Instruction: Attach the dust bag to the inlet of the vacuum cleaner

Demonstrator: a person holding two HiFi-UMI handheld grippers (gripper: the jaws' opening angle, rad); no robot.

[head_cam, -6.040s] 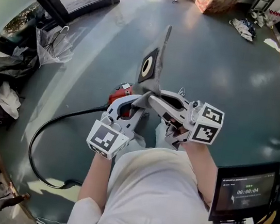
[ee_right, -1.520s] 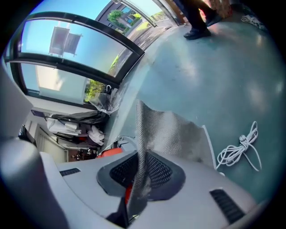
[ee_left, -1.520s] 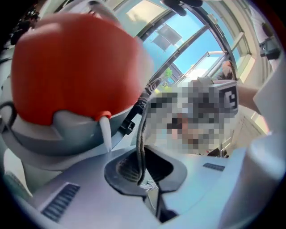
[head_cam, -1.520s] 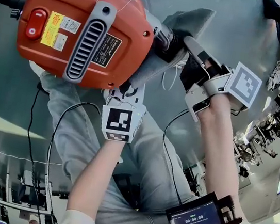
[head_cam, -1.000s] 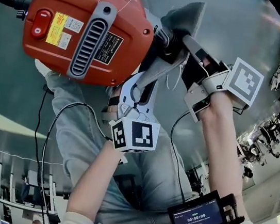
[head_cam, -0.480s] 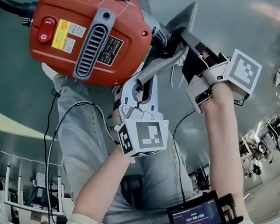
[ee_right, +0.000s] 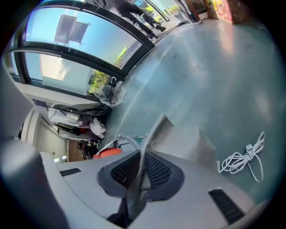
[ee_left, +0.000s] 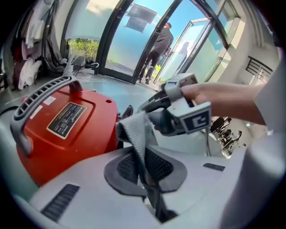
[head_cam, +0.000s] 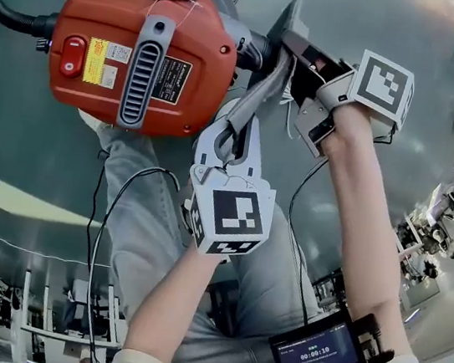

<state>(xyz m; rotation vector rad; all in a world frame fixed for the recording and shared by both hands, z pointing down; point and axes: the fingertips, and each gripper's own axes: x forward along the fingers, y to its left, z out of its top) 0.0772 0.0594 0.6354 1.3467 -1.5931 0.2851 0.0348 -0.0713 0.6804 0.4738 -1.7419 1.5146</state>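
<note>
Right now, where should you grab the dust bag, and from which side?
Grab the bag by its loose cloth edge, coming from the side away from the vacuum. It's flat, floppy mesh standing edge-on, so a pinch across the thin fold probably holds best. Both the left claw and right claw are shut on it that way.

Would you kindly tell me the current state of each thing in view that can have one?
left claw, shut on the dust bag.
right claw, shut on the dust bag.
dust bag, limp, pinched by both claws beside the vacuum cleaner; attachment cannot be told.
vacuum cleaner, on the floor, black hose joined.
screen, lit, showing a timer.
white cord, bundled on the floor.
</note>
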